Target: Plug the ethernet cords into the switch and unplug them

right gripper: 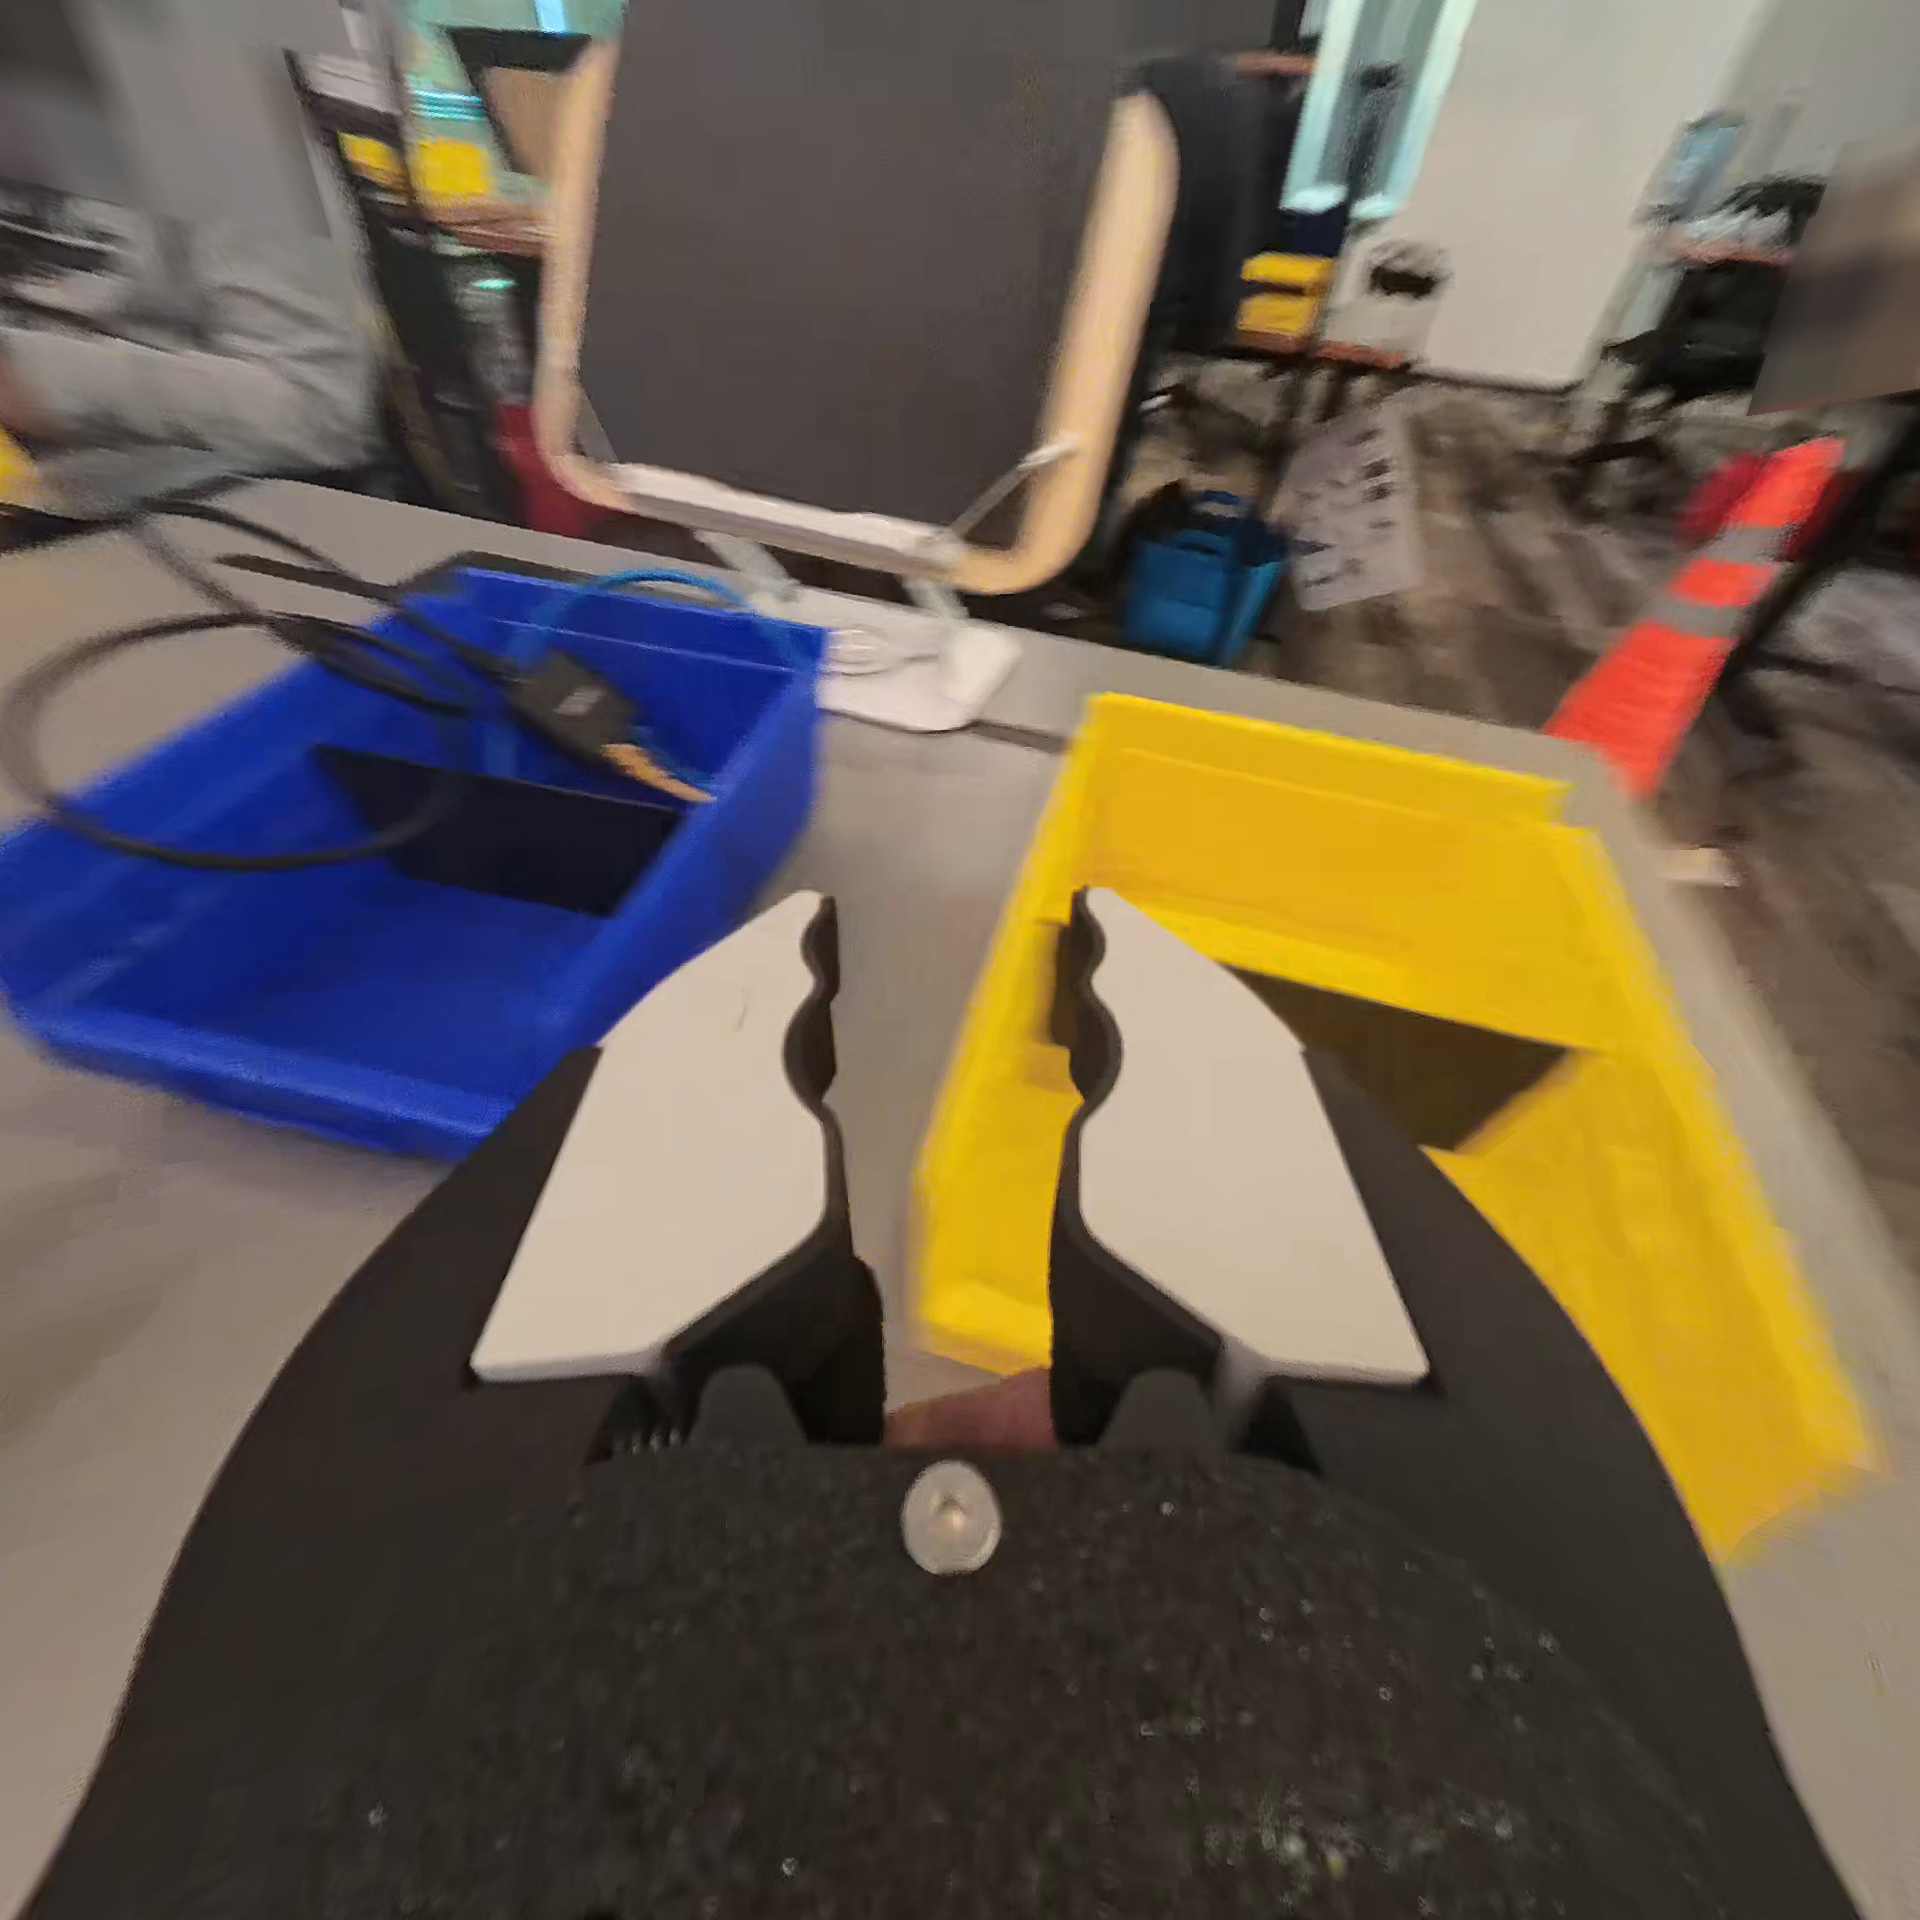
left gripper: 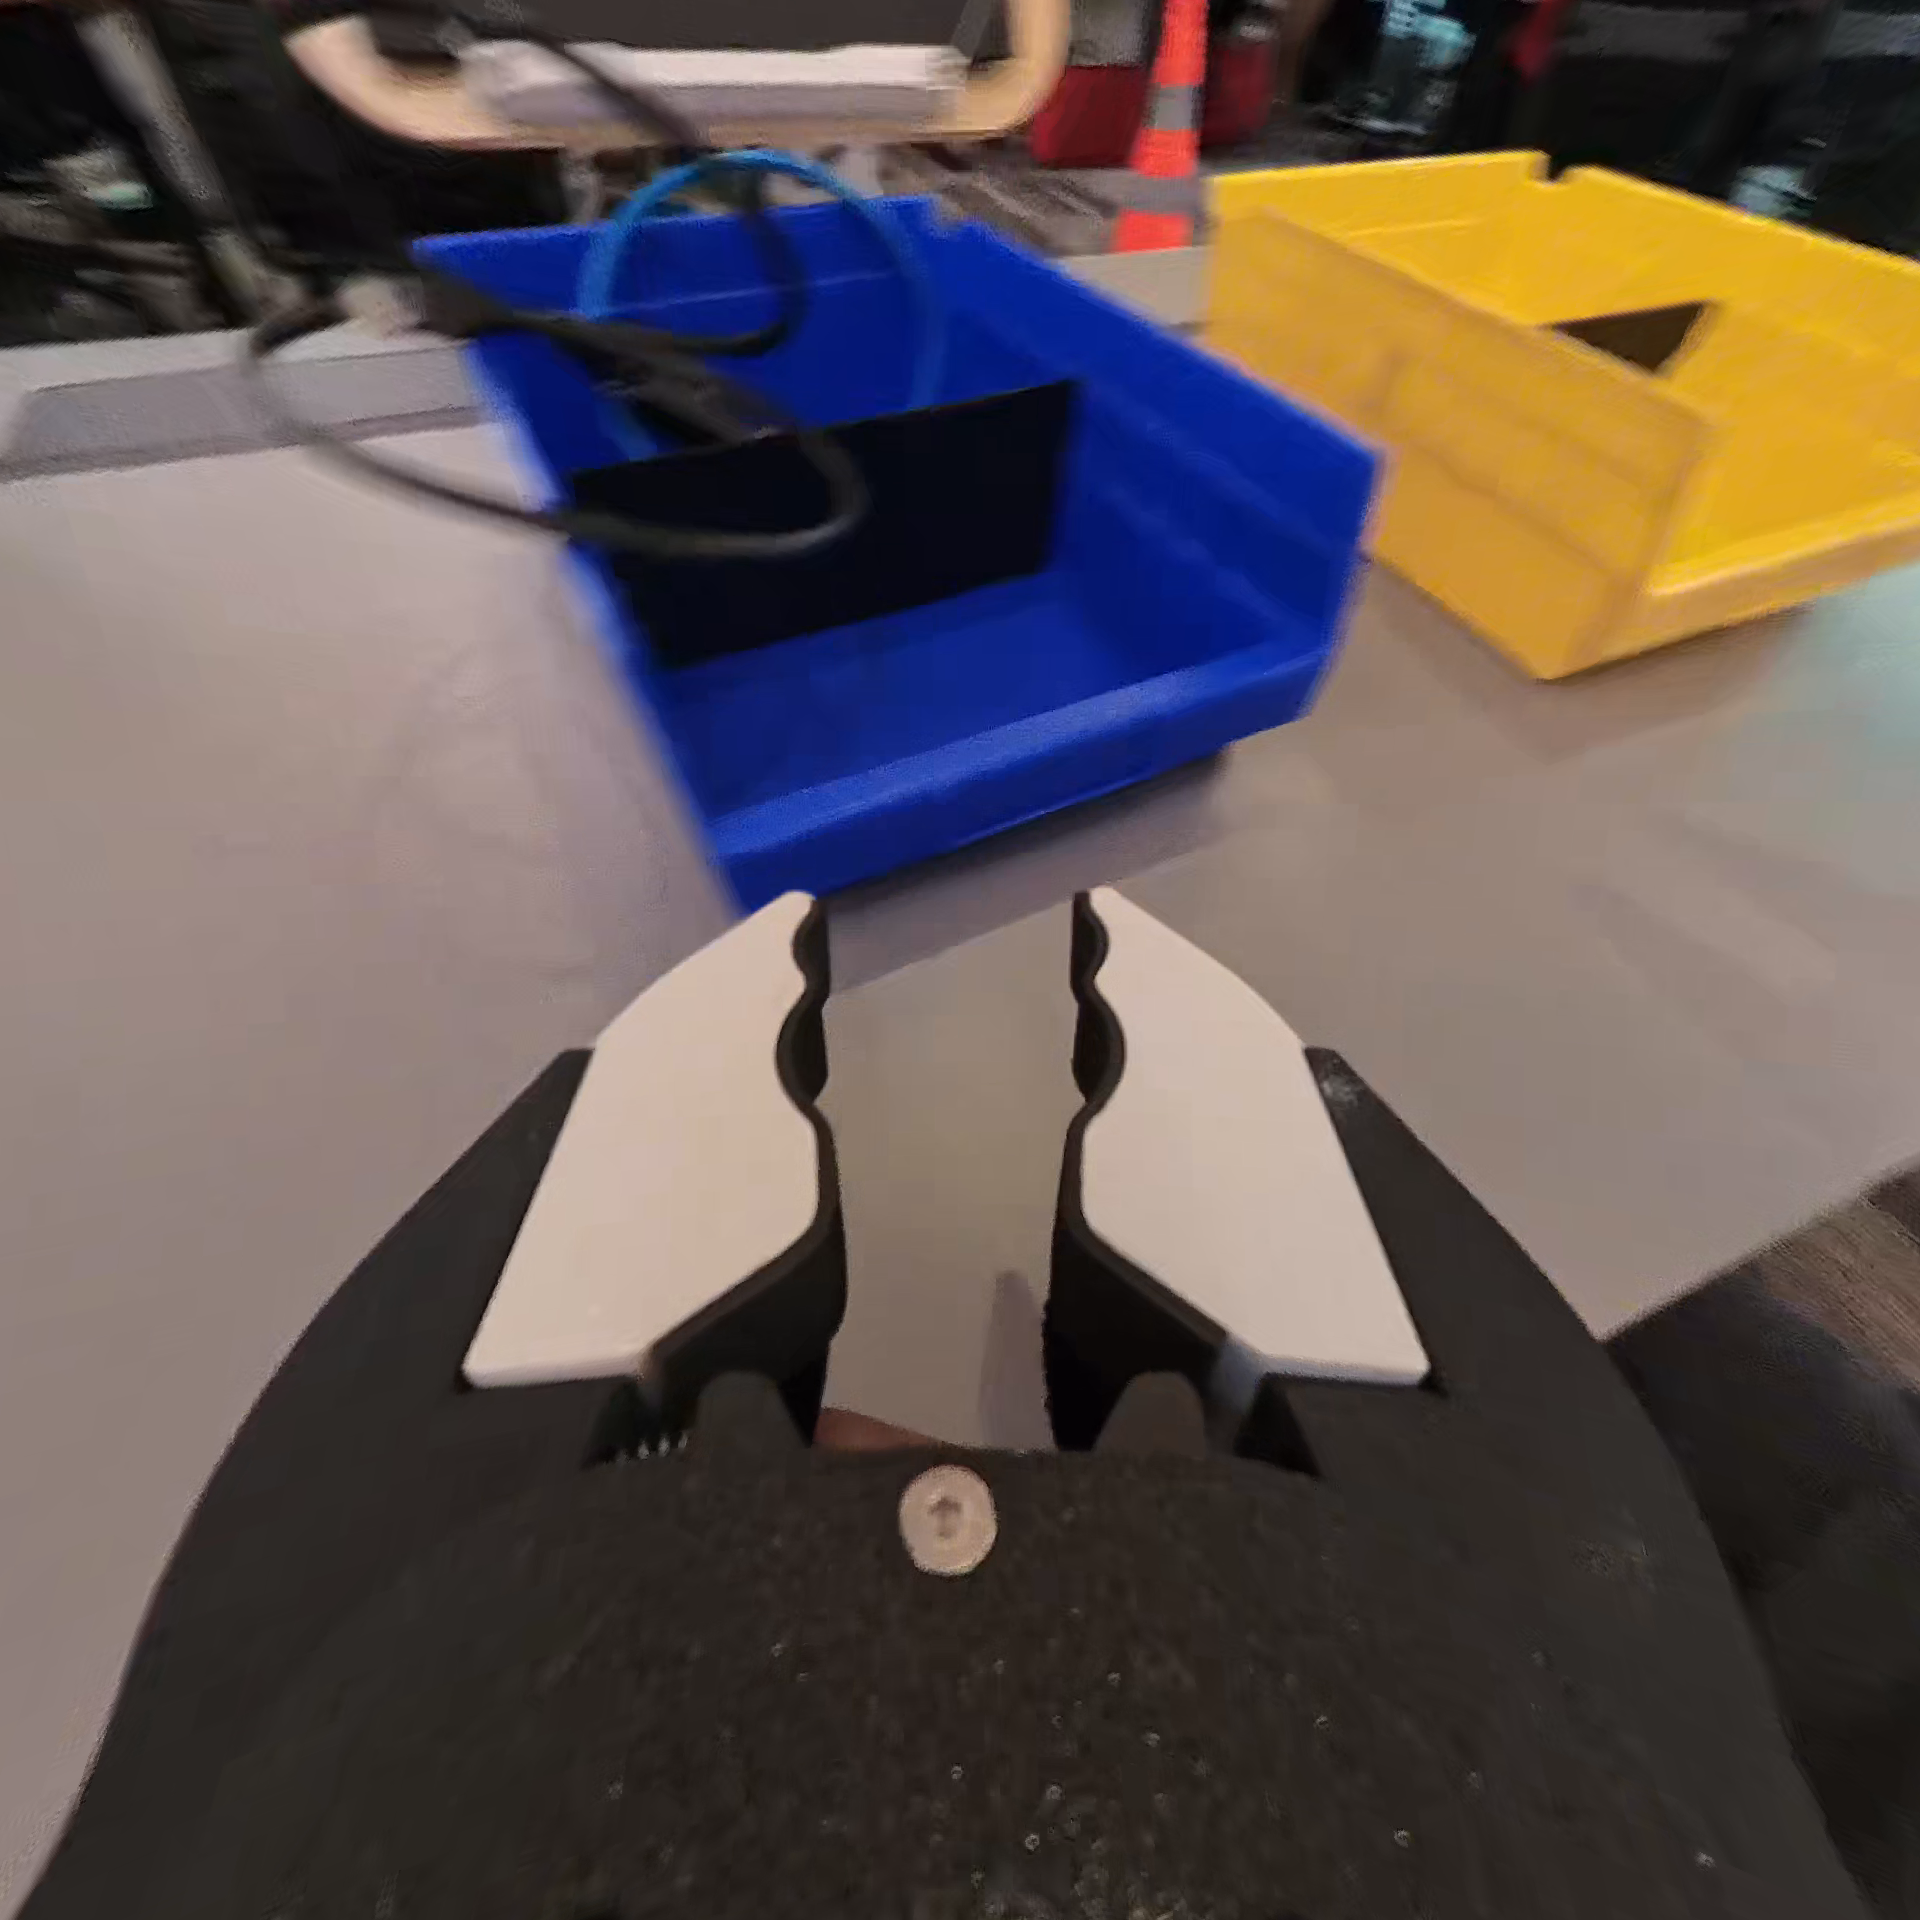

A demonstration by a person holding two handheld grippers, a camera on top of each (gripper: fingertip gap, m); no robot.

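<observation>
A blue bin [left gripper: 997,665] with a black divider [left gripper: 831,520] stands on the grey table; it also shows in the right wrist view [right gripper: 312,997]. In its far half lie a small black box [right gripper: 571,701] with a black cable [left gripper: 727,540] and a looped blue ethernet cord [left gripper: 748,177]. The black cable trails over the bin's left wall onto the table [right gripper: 62,769]. My left gripper [left gripper: 948,914] is open and empty, just short of the bin's near lip. My right gripper [right gripper: 951,914] is open and empty above the yellow bin's left wall.
A yellow bin [right gripper: 1455,914] with a dark divider stands right of the blue one; it shows at the right in the left wrist view [left gripper: 1558,416]. A chair [right gripper: 862,312] stands behind the table. An orange cone [right gripper: 1704,644] is on the floor at the right. The table's edge [left gripper: 1766,1226] runs close on the right. Spacing between my two grippers at the tips: around 30 centimetres.
</observation>
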